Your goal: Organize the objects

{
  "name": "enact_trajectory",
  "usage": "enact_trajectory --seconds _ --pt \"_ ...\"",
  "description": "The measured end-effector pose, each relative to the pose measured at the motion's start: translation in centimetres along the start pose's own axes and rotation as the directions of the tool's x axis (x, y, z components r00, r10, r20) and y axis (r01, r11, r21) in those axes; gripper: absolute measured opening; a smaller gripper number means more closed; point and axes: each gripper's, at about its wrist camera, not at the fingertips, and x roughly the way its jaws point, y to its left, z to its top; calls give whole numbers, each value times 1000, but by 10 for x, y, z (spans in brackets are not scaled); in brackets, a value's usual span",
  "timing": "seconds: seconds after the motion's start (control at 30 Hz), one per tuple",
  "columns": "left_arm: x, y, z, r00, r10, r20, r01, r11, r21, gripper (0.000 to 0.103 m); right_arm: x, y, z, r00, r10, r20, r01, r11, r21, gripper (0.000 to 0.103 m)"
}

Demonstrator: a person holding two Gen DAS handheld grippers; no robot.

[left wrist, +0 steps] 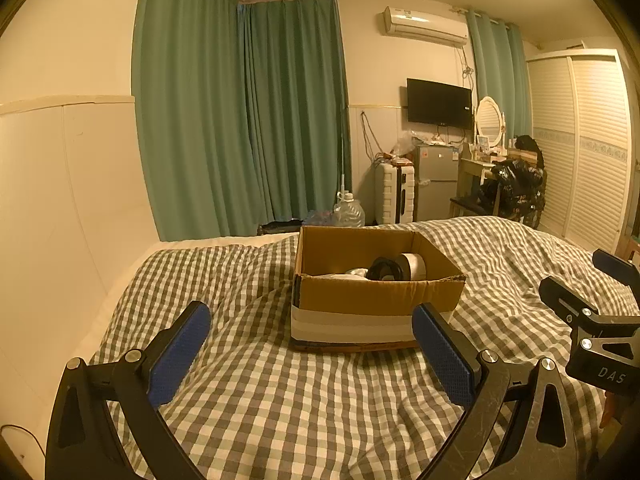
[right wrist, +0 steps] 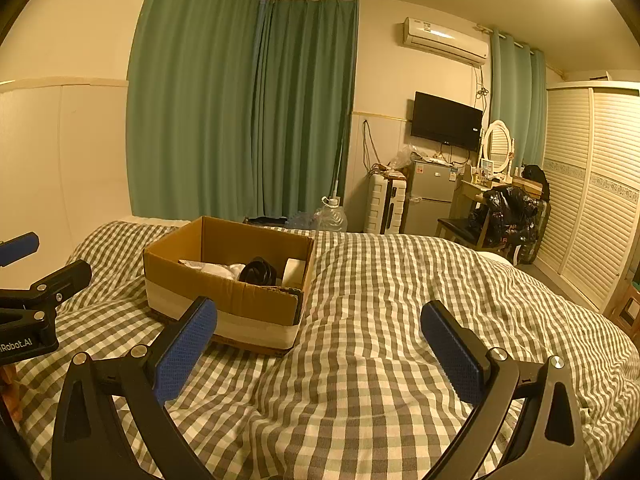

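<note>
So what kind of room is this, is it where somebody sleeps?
Yes, most likely a bedroom. There's a bed with a checked cover, a big wardrobe with slatted doors, and a dressing table with a round mirror. A box sits on the bed.

Open cardboard box (left wrist: 376, 296), brown, white band around its lower half, sits upright on the checked bed, at 12 o'clock in the left wrist view. Inside: black coiled item (left wrist: 386, 269) at centre, white tape roll (left wrist: 416, 266) touching its right side, white crumpled item (left wrist: 352, 274) to its left.
</note>
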Motion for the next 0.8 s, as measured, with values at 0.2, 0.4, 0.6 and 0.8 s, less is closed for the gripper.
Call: enact_trajectory --seconds 0.2,0.4,0.6,0.8 --pt "0 1 0 1000 1 -7 -1 1000 -4 103 0 0 0 1000 1 -1 -1 1000 -1 102" --pt "0 0 -1 1000 2 -9 -2 1000 -4 103 -1 0 -3 1000 1 -3 -1 1000 -3 102" --pt "1 1 -2 1000 4 -12 -4 1000 -6 103 -1 0 -2 1000 1 -3 -1 1000 -4 102" --pt "0 2 -3 1000 12 -11 -12 1000 -14 103 -2 0 -4 1000 2 -3 -2 1000 -6 102"
